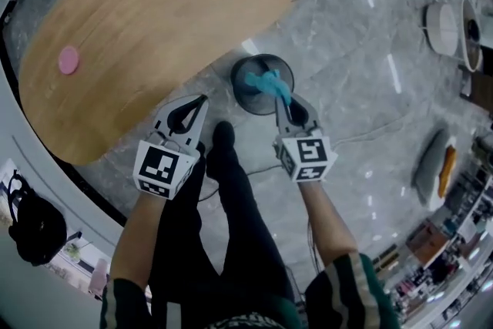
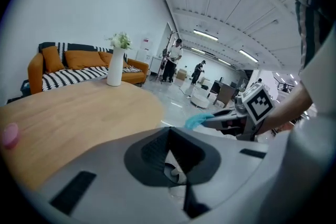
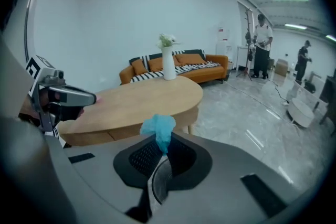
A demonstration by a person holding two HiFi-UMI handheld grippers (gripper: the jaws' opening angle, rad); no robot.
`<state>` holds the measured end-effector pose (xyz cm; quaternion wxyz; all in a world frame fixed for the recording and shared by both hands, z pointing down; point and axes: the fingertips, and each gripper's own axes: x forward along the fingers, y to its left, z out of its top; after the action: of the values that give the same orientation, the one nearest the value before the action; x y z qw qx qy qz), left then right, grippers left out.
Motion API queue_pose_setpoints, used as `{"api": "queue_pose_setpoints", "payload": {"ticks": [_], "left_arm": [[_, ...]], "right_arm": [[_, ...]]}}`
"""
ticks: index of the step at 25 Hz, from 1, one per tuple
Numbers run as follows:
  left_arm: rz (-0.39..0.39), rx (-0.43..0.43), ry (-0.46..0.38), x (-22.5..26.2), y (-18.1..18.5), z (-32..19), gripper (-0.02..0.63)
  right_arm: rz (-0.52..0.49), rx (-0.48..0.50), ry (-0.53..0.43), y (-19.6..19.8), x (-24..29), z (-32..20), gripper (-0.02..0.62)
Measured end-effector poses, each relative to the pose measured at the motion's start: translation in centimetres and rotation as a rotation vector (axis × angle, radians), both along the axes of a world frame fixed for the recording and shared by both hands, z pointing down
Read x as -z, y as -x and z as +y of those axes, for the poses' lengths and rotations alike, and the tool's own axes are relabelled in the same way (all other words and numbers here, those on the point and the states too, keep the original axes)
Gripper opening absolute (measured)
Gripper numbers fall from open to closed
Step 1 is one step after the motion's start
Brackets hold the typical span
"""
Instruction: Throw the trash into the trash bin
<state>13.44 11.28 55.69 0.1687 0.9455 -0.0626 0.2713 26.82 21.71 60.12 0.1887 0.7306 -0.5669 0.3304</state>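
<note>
The trash is a crumpled blue scrap (image 1: 267,81), and my right gripper (image 1: 281,99) is shut on it. It hangs over the mouth of the dark round trash bin (image 1: 243,99) on the grey floor beside the table. In the right gripper view the blue scrap (image 3: 159,128) sticks up from the closed tips of that gripper (image 3: 162,150). My left gripper (image 1: 202,99) is shut and empty, just left of the bin near the table's edge. Its tips (image 2: 169,129) meet in the left gripper view, where the blue scrap (image 2: 197,121) shows to the right.
An oval wooden table (image 1: 154,27) fills the upper left, with a pink disc (image 1: 68,59) on it. A white vase (image 3: 168,66) stands at its far end and an orange sofa (image 3: 181,66) lies behind. The person's leg (image 1: 231,189) is below the bin. A black bag (image 1: 35,227) lies at left.
</note>
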Motion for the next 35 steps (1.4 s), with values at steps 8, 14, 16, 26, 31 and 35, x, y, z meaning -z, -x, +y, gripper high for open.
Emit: {"api": "queue_pose_setpoints", "payload": {"ticks": [8,14,16,26,31,35], "left_arm": [[0.004,-0.083,0.004,-4.7,-4.7,2.6,0.002],[0.01,-0.136,-0.006,-8.2,-6.2,3.7,0.002],[0.013,-0.143,-0.013,-9.1,-6.4,3.5,0.002],[0.0,-0.129,-0.024,-12.8,-5.3,1.8,0.002],[-0.007,-0.103,-0.005,-12.1,-4.7,1.9,0.002],[-0.015,-0.081,0.01,-9.8,-3.7,2.0,0.002]], "right_arm": [[-0.054,-0.102,0.096,-3.5,-11.3,3.0,0.012],[-0.093,-0.137,0.223,-4.3,-20.6,4.0,0.012],[-0.121,-0.136,0.269,-4.3,-23.4,3.8,0.012],[-0.235,-0.075,0.437,-2.3,-32.1,3.1,0.13],[-0.22,-0.07,0.476,-2.2,-31.2,4.0,0.167],[-0.215,-0.083,0.425,-2.0,-27.4,3.5,0.163]]}}
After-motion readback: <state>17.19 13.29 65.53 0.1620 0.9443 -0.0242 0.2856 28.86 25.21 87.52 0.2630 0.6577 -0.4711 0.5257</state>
